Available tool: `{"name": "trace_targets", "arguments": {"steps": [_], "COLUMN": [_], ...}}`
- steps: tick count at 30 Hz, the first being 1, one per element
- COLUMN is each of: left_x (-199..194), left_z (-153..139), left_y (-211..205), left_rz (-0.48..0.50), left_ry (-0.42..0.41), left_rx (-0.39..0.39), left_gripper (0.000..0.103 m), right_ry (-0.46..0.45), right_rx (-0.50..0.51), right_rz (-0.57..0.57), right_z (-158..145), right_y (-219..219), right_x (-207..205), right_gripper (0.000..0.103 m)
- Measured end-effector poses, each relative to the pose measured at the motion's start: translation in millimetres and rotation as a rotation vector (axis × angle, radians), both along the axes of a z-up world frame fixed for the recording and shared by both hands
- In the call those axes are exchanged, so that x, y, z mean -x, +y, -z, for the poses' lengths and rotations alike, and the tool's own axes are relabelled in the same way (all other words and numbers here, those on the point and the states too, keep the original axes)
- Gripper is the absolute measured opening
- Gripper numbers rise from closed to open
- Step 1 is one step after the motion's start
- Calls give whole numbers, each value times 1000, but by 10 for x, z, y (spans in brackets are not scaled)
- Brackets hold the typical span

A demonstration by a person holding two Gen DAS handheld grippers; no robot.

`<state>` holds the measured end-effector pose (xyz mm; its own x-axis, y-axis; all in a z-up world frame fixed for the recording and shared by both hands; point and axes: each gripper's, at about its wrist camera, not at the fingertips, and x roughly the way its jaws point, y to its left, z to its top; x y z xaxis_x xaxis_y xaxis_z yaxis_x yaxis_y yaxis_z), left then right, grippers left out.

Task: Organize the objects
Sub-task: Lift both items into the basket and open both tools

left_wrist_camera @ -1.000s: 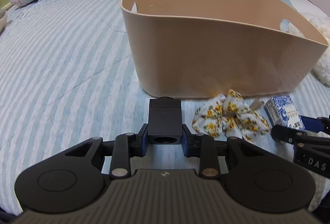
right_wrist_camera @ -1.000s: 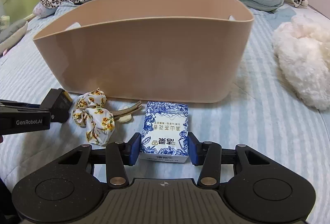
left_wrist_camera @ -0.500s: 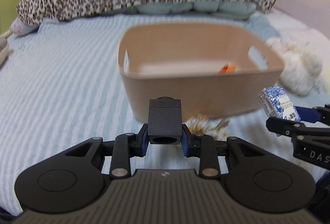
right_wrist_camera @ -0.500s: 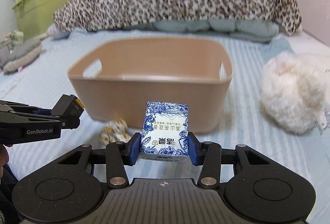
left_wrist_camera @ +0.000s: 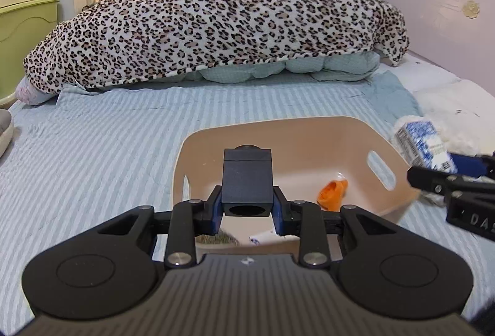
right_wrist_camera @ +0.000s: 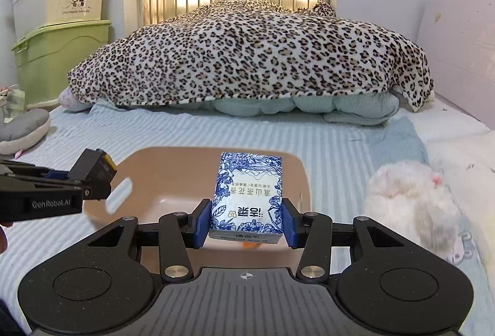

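My left gripper (left_wrist_camera: 247, 209) is shut on a black block (left_wrist_camera: 247, 181) and holds it over the beige basket (left_wrist_camera: 198, 144). An orange object (left_wrist_camera: 332, 193) lies inside the basket. My right gripper (right_wrist_camera: 246, 223) is shut on a blue-and-white floral box (right_wrist_camera: 247, 196), held above the basket (right_wrist_camera: 173, 181). The box also shows at the right of the left wrist view (left_wrist_camera: 423, 147). The left gripper with its block (right_wrist_camera: 92, 175) shows at the left of the right wrist view.
A leopard-print blanket (right_wrist_camera: 247, 57) lies heaped at the far end of the striped bed (left_wrist_camera: 92, 156). A white fluffy toy (right_wrist_camera: 411, 200) sits right of the basket. Green and white storage bins (right_wrist_camera: 58, 26) stand at far left.
Both grippers have risen with their objects, from bed level beside the basket to above it. The inside of the basket now shows; the floral cloth on the bed is out of sight.
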<state>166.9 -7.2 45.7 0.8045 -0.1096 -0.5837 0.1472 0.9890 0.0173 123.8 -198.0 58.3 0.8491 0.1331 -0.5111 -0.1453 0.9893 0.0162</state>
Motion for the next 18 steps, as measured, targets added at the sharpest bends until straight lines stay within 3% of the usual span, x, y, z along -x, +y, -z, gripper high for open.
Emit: {"name": "trace_targets", "arguments": {"steps": [7, 13, 18], "left_x": [-481, -790, -905], "left_z": [266, 664, 904], "left_y": [-124, -185, -144], "left_rz": [-23, -55, -72], "left_ry": [90, 237, 339], "left_rx": [-80, -120, -96], "left_gripper": [33, 33, 33], "right_ry": [48, 160, 240], "right_rx": [18, 45, 72], "right_rz": [5, 1, -1], "right_z": [36, 378, 663], "right_y": [-20, 59, 109], "right_x": [-472, -793, -939], "right_gripper": [43, 43, 43]}}
